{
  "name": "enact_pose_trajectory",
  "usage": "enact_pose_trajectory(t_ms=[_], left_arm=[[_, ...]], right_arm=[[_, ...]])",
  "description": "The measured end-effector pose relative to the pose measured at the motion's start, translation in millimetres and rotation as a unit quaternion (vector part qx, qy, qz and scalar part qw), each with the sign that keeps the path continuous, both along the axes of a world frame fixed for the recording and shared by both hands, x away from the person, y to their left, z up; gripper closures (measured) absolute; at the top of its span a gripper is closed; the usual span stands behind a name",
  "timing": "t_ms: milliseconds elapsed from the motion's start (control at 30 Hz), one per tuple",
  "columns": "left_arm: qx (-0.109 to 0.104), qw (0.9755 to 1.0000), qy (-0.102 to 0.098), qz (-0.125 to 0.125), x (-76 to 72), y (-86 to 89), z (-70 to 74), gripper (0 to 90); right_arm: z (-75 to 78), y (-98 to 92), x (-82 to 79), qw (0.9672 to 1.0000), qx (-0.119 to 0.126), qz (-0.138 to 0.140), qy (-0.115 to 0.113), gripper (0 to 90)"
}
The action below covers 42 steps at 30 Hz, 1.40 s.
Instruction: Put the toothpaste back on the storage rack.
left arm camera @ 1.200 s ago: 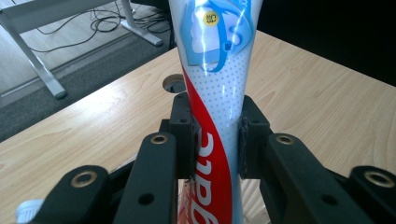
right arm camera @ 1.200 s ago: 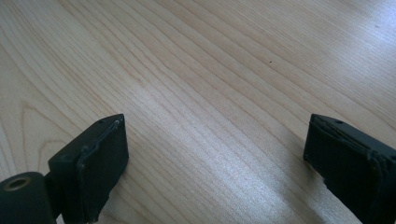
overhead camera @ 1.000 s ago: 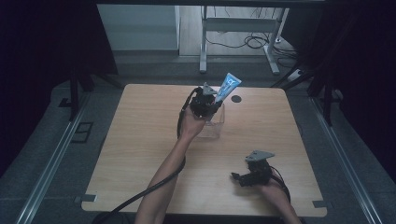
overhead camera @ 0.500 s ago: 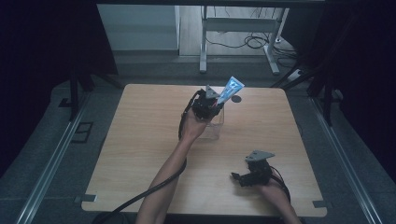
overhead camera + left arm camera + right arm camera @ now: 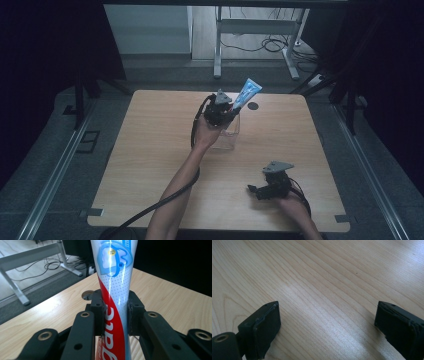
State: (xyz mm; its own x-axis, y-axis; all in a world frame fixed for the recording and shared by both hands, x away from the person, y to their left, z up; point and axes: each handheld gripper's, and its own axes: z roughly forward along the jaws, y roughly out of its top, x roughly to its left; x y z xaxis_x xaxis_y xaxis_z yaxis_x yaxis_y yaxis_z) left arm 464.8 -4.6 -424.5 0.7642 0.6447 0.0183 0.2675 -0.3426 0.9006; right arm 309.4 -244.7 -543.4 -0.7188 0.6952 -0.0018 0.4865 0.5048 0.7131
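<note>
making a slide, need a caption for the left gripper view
Left tool clamped on a toothpaste tube above the wooden table.

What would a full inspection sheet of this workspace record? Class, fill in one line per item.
Surface: wooden table, round hole near the far edge.
Job's things: toothpaste tube; clear container under it.
Clutter: nothing seen.
Grippers: left gripper clamped on the tube above the container; right gripper open, low over bare wood.
Cables: black cable trailing along the left arm; loose cables on the floor.
Surroundings: metal desk frame, dark curtains.
</note>
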Motion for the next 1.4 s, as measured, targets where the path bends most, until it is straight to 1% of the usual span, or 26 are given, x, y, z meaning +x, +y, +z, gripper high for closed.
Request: enact_pose_trajectory(t_ms=[133, 267, 367, 500, 667, 733, 767, 800, 867, 967, 1000, 1100, 1133, 1233, 1400], left_arm=[[0.004, 1.0000, -0.005, -0.007, -1.2, 1.3, -3.7, 72.4], [0.010, 0.9999, -0.011, -0.008, -2.5, 3.0, -10.4, 72.3], [0.012, 0.9998, -0.009, -0.010, -2.1, 3.2, -12.3, 72.2], [0.039, 0.9991, -0.014, -0.013, -3.4, -0.1, -18.3, 72.1], [0.051, 0.9986, -0.009, -0.010, -3.0, -2.3, -26.0, 72.0], [0.063, 0.9979, -0.010, -0.008, -3.1, -4.2, -27.9, 71.9], [0.063, 0.9979, -0.010, -0.008, -3.1, -4.2, -27.9, 71.8], [0.073, 0.9973, -0.010, -0.005, -3.5, -5.7, -29.0, 71.6], [0.071, 0.9974, -0.007, -0.003, -3.6, -5.1, -28.7, 71.5], [0.081, 0.9967, -0.006, 0.001, -4.3, -5.8, -28.1, 71.2], [0.081, 0.9967, -0.006, 0.001, -4.3, -5.8, -28.1, 71.1], [0.095, 0.9954, -0.001, 0.006, -4.4, -4.5, -28.7, 70.9], [0.095, 0.9954, -0.001, 0.006, -4.4, -4.5, -28.7, 70.8], [0.109, 0.9939, 0.005, 0.012, -4.6, -1.7, -31.3, 70.6], [0.116, 0.9931, 0.008, 0.015, -4.8, -0.5, -32.2, 70.3]], right_arm=[[0.0, 0.0, 0.0, 1.0000, 0.000, 0.000, 0.000, 6.2], [0.0, 0.0, 0.0, 1.0000, 0.000, 0.000, 0.000, 6.2], [0.0, 0.0, 0.0, 1.0000, 0.000, 0.000, 0.000, 6.2], [0.0, 0.0, 0.0, 1.0000, 0.000, -0.001, 0.000, 6.2], [0.0, 0.1, -0.1, 1.0000, 0.000, -0.001, 0.000, 6.1], [0.0, 0.0, 0.0, 1.0000, 0.000, 0.000, 0.000, 6.1], [0.0, 0.0, 0.0, 1.0000, 0.000, 0.000, 0.000, 6.1], [0.0, 0.0, -0.1, 1.0000, 0.000, 0.000, 0.000, 6.1], [0.0, 0.0, -0.1, 1.0000, 0.000, 0.000, 0.000, 6.2], [0.0, 0.0, -0.1, 1.0000, 0.000, 0.000, 0.000, 6.1], [0.0, 0.0, -0.1, 1.0000, 0.000, 0.000, 0.000, 6.1], [0.0, 0.0, -0.1, 1.0000, 0.000, 0.000, 0.000, 6.2], [0.0, 0.0, -0.1, 1.0000, 0.000, 0.000, 0.000, 6.2], [0.1, 0.0, -0.1, 1.0000, 0.000, -0.001, 0.001, 6.1], [0.0, 0.0, -0.1, 1.0000, 0.000, 0.000, 0.000, 6.2]])
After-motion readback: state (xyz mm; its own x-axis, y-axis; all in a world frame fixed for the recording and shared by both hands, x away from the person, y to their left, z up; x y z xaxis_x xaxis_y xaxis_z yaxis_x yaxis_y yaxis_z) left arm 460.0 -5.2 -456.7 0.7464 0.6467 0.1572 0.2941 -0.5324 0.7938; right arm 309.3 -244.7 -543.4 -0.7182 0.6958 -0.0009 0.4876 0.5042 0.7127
